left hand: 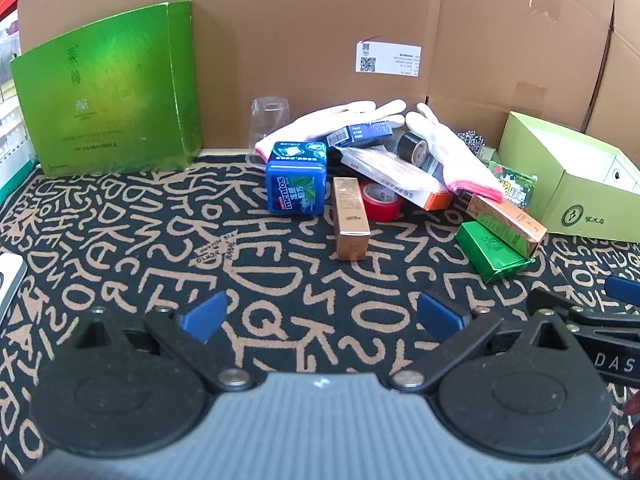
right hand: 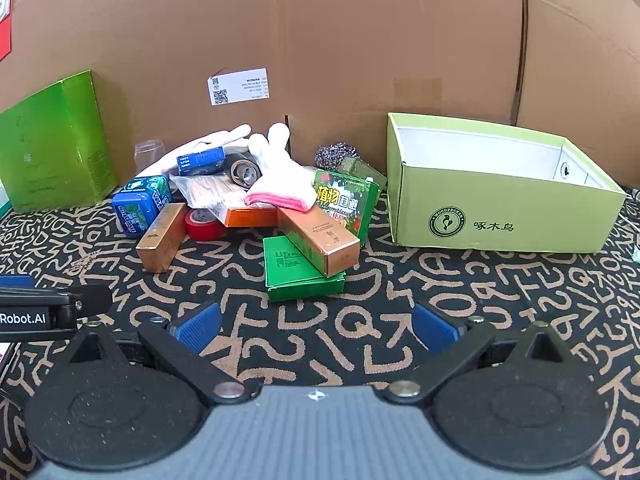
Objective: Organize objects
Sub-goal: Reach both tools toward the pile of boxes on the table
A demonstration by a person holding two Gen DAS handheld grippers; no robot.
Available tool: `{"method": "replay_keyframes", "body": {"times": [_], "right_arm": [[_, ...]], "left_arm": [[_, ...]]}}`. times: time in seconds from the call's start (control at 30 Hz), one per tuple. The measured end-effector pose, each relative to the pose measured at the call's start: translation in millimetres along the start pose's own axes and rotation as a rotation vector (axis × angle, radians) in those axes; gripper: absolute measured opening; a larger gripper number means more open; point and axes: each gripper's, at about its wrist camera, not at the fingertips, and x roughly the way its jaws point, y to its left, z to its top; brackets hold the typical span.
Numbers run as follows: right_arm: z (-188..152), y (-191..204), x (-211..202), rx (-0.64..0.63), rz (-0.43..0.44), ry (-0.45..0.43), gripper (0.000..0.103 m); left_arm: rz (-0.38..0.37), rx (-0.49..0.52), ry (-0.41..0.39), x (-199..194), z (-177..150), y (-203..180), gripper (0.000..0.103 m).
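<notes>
While nothing yet sits in the pale green open box [right hand: 496,216], step judged as the very start: sorting not begun, pile untouched.

Left gripper [left hand: 320,316]: jaws spread wide, nothing held, low over the patterned mat [left hand: 140,248], well short of the pile. Right gripper [right hand: 316,322]: likewise spread and unladen, aimed at the near edge of the pile.

Pile, against the cardboard backdrop [right hand: 320,40], left of the open box:
- blue Mentos tin [left hand: 296,178], at the left front, on the mat.
- gold carton [left hand: 350,220], lying just right of the tin, beside the red tape roll [left hand: 380,200].
- second gold carton [right hand: 318,240], resting aslant on the flat green packet [right hand: 300,276]; packet nearest the right gripper.
- white gloves with pink cuffs [right hand: 280,192], draped over the heap.
- small blue box [right hand: 200,162] and black tape roll [right hand: 244,172], on top toward the rear.
- orange-edged packet [right hand: 248,216], green printed carton [right hand: 346,204], steel scourer [right hand: 334,154], clear cup [left hand: 270,120] at the back.

Tall green box [left hand: 108,92]: upright at far left, apart from the heap.

Next move, as judged: advance of the right gripper to the upper gold carton, jaws across its narrow width, lift clear of the green packet, carry rightward over the box rim. Risk noted: dragging the packet beneath.
</notes>
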Motion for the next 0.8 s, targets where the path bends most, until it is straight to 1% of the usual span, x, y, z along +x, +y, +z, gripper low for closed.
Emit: {"method": "replay_keyframes", "body": {"times": [0.17,0.27,0.43,0.53,0.67,0.7,0.73,0.8], "right_arm": [[0,-1,6,-0.006,0.004,-0.007,0.103],[0,-4,9,0.008,0.037,-0.062,0.103],[6,-11,22,0.047,0.111,-0.034,0.103],[9,-8,33,0.013,0.131,-0.023,0.103],[11,-4,54,-0.036,0.101,0.007,0.103],[13,-4,61,-0.036,0.1,0.016,0.102],[14,-5,66,-0.032,0.104,0.021,0.098],[18,-7,77,-0.02,0.109,0.027,0.097]], "left_arm": [[-0.008,-0.013,0.001,5,2,2,0.103],[-0.028,-0.026,-0.009,7,7,6,0.103],[-0.082,-0.004,-0.044,21,27,6,0.103],[-0.109,0.017,-0.013,42,37,0,0.102],[-0.125,0.022,0.014,63,43,-6,0.089],[-0.131,0.017,0.021,68,45,-7,0.087],[-0.137,0.014,0.027,72,47,-7,0.084],[-0.147,0.013,0.042,80,50,-8,0.073]]}}
